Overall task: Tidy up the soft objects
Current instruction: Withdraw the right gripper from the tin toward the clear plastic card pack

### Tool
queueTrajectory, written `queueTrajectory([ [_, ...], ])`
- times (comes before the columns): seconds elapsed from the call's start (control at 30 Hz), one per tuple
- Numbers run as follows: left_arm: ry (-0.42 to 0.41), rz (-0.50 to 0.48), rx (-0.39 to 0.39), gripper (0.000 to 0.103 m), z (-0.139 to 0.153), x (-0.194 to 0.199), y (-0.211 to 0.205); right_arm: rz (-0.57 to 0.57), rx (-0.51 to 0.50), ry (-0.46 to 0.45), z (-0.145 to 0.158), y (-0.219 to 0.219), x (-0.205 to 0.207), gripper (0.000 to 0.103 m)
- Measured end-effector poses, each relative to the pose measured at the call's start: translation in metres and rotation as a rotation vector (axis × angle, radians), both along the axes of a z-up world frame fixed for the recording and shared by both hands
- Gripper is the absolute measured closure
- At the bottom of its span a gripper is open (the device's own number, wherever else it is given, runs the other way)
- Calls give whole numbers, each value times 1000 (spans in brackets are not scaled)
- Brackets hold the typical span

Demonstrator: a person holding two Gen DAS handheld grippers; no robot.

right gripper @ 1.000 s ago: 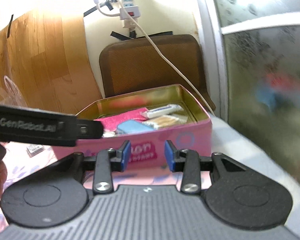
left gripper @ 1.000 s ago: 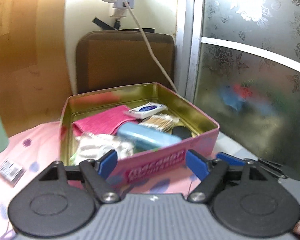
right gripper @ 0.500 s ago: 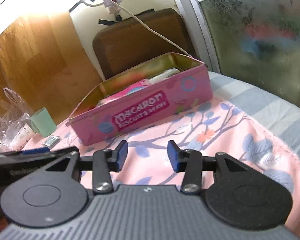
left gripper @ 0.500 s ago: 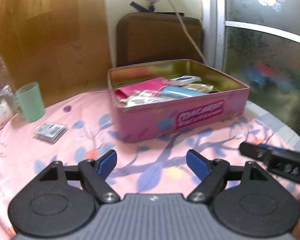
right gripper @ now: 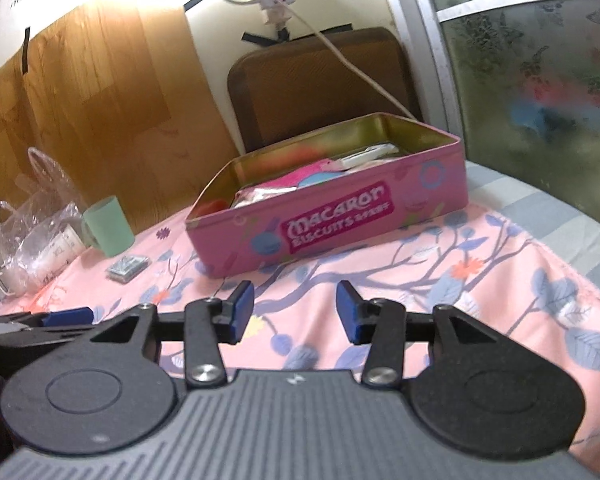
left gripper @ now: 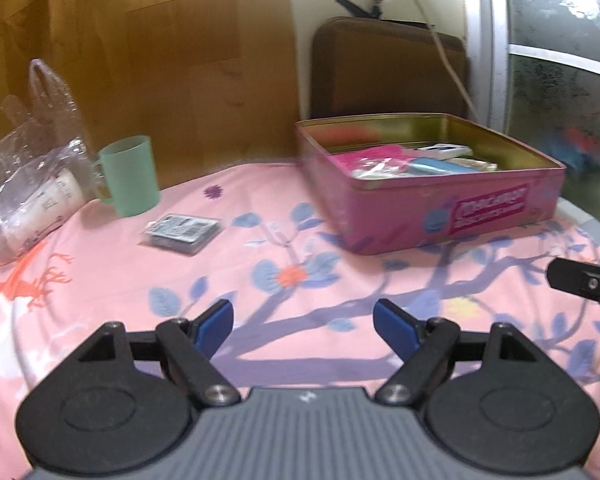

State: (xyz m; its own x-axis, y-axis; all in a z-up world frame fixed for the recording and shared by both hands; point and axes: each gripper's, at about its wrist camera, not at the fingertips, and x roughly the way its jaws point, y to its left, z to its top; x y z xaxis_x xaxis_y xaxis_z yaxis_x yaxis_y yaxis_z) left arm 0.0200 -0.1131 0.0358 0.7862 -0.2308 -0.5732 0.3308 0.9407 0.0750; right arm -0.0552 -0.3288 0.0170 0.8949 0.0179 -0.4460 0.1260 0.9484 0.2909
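A pink biscuit tin (left gripper: 440, 216) stands open on the pink floral cloth, also in the right wrist view (right gripper: 340, 220). Inside lie a pink cloth (left gripper: 370, 157), a blue case (left gripper: 432, 167) and white packets (left gripper: 374, 171). My left gripper (left gripper: 302, 326) is open and empty, low over the cloth well in front of the tin. My right gripper (right gripper: 295, 312) is open and empty, also short of the tin. A small dark flat packet (left gripper: 182, 232) lies on the cloth left of the tin.
A green cup (left gripper: 130, 176) stands at the back left beside a clear plastic bag (left gripper: 24, 172) holding a white tube. A brown chair back (left gripper: 388, 68) and a hanging white cable are behind the tin. A frosted glass door (right gripper: 540, 80) is on the right.
Both grippers have pulled back from the tin, which now looks smaller and farther. The left view has swung left, bringing the cup, bag and packet into sight. Both stay open.
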Motion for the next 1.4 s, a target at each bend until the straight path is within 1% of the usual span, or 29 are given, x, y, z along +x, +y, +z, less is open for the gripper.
queueTrajectory([
  [0.53, -1, 152, 50, 23, -18, 43, 70, 99, -54, 59, -9, 53, 19, 54],
  [0.73, -11, 232, 74, 23, -24, 59, 96, 154, -71, 77, -10, 73, 28, 54],
  [0.87, 20, 275, 13, 23, -23, 66, 113, 190, -84, 82, -12, 87, 36, 54],
  [0.93, 25, 277, 3, 23, -24, 66, 114, 207, -94, 87, -13, 93, 40, 54],
  [1.13, 9, 271, 28, 23, -24, 66, 109, 256, -121, 102, -15, 112, 52, 54],
  [1.2, 20, 265, 18, 23, -24, 67, 110, 275, -138, 109, -16, 119, 55, 54],
  [1.27, 48, 243, -1, 13, -25, 71, 113, 298, -149, 117, -17, 126, 61, 53],
  [1.3, 50, 229, -1, 12, -24, 75, 114, 310, -157, 122, -17, 130, 64, 53],
  [1.4, -2, 238, 56, 12, -19, 89, 117, 355, -185, 143, -19, 141, 80, 52],
])
